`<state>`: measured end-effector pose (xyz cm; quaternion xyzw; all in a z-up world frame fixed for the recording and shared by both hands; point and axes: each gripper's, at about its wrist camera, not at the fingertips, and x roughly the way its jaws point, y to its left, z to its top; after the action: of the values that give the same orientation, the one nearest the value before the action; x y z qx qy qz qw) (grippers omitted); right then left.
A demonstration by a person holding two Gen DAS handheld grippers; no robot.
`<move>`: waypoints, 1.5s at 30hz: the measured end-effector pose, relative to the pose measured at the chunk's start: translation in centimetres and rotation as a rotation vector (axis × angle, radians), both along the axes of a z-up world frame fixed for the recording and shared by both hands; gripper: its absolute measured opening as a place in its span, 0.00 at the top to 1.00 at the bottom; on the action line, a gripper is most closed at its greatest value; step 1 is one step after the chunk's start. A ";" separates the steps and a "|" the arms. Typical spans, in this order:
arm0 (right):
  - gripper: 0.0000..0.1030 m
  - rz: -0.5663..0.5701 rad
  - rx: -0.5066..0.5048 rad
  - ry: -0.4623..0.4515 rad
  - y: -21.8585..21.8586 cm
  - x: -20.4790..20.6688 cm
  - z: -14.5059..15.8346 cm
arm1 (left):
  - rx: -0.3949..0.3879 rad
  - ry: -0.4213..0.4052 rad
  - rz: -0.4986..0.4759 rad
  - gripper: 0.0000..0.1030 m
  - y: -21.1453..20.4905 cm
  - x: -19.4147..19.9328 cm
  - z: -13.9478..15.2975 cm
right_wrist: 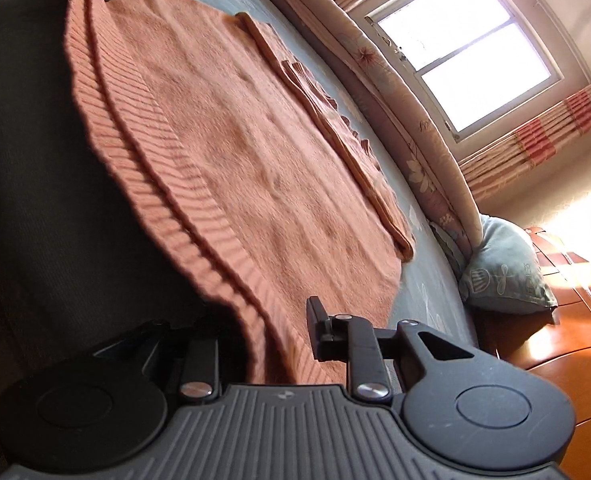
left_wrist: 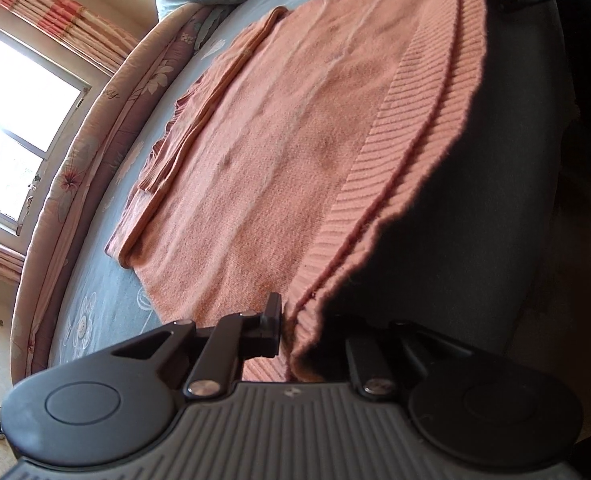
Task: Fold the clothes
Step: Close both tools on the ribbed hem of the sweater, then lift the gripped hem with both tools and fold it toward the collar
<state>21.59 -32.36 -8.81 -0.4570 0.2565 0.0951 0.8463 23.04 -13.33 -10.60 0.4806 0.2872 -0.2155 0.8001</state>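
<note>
The ribbed hem of the pink sweater (left_wrist: 279, 152) is being pinched between the closed jaws of the left gripper (left_wrist: 295, 332), angled downward. At the hem's other corner, the right gripper (right_wrist: 279, 328) is being held with jaws parted around the cloth. The sweater is lying spread across the bed (left_wrist: 95, 312).

A salmon-pink knit sweater (left_wrist: 295, 152) with a ribbed hem lies on a grey-blue bedsheet (left_wrist: 95, 304) printed with white flowers, beside red-and-cream striped curtains (right_wrist: 535, 140) and a pale blue pillow (right_wrist: 503, 268).
</note>
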 end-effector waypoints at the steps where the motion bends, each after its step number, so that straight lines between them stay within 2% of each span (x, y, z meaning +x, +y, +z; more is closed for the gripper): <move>1: 0.73 0.000 0.000 0.002 -0.3 0.0 0.0 | 0.001 -0.001 0.000 0.90 0.0 0.0 0.0; 10: 0.74 0.000 0.035 -0.009 0.0 -0.3 0.3 | 0.006 0.009 -0.004 0.90 0.0 -0.1 -0.1; 16: 0.73 0.002 0.009 0.009 -2.0 -0.8 0.9 | 0.016 0.008 -0.006 0.90 0.1 -0.2 -0.1; 22: 0.76 0.034 -0.031 0.028 -1.9 -0.1 0.9 | 0.067 -0.008 -0.024 0.90 -0.2 -0.6 -0.5; 24: 0.84 0.039 -0.036 0.044 -1.8 0.2 0.9 | 0.078 -0.008 -0.025 0.88 -0.1 -0.7 -0.4; 27: 0.84 0.049 -0.043 0.055 -1.8 0.4 1.0 | 0.127 -0.029 -0.036 0.85 0.1 -1.2 -0.6; 31: 0.83 0.079 -0.077 0.065 -1.6 0.5 1.1 | 0.148 -0.034 -0.027 0.85 0.4 -1.3 -0.9; 34: 0.84 0.103 -0.093 0.089 -1.6 0.7 1.3 | 0.139 -0.029 -0.013 0.91 0.5 -1.2 -0.9; 36: 0.89 0.108 -0.082 0.116 -1.7 1.0 1.6 | 0.146 -0.033 -0.007 0.94 0.4 -1.3 -1.1; 45: 0.90 0.117 -0.064 0.119 -1.8 1.5 3.3 | 0.188 -0.009 -0.009 0.94 -0.1 -0.8 -0.9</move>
<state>23.13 -34.17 -5.48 -0.4915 0.2821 0.1628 0.8077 22.20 -13.40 -11.55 0.5556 0.3004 -0.1893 0.7518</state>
